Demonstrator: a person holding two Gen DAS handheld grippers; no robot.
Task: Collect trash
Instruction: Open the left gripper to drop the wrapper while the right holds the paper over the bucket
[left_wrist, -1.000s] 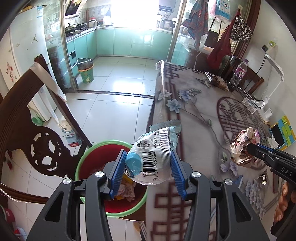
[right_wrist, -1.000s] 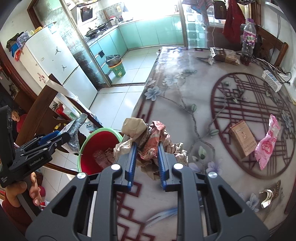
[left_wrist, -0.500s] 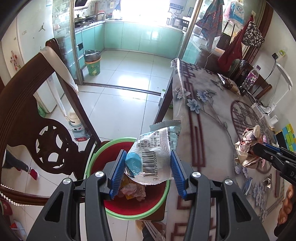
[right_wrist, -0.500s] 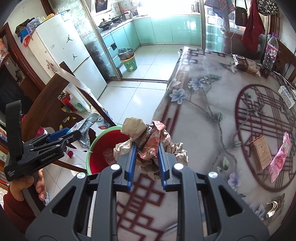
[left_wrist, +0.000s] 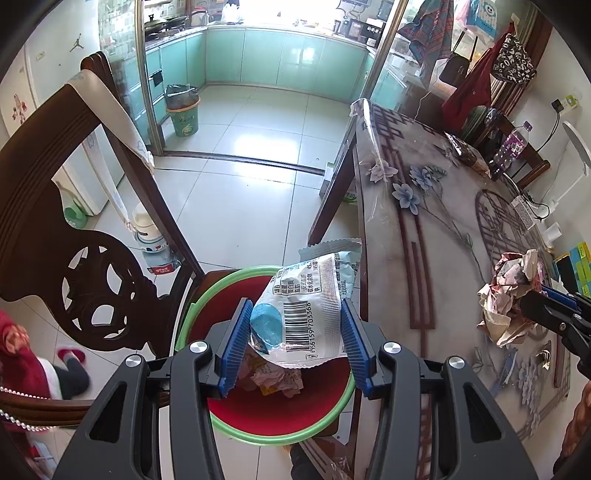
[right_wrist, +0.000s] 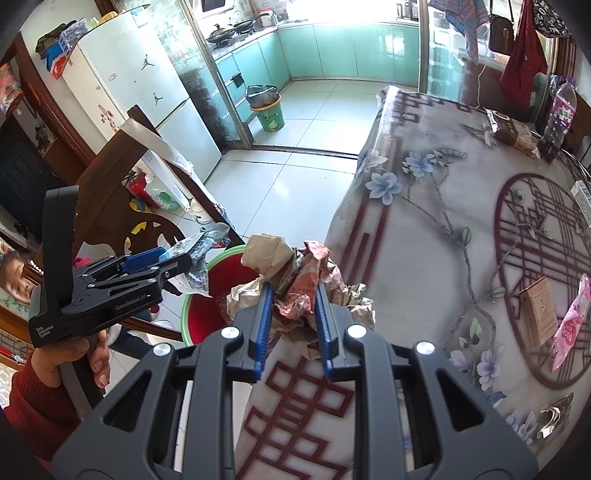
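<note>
1. The snack wrapper (left_wrist: 306, 314), white with a barcode and a blue patch, is pinched between the blue pads of the left gripper (left_wrist: 297, 339), directly above the red bin (left_wrist: 258, 435) with its green rim.
2. In the bin lies crumpled litter (left_wrist: 277, 376), at 6 o'clock from the wrapper.
3. The crumpled paper wad (right_wrist: 295, 284) is clamped in the right gripper (right_wrist: 293, 325), over the table (right_wrist: 424, 229) edge, with the bin at 9 o'clock from it.
4. On the table, at 3 o'clock from the wad, lie a brown carton (right_wrist: 539, 310) and a pink packet (right_wrist: 570, 325), just beside each other.
5. A carved wooden chair (left_wrist: 74, 229) stands at 9 o'clock from the bin.
</note>
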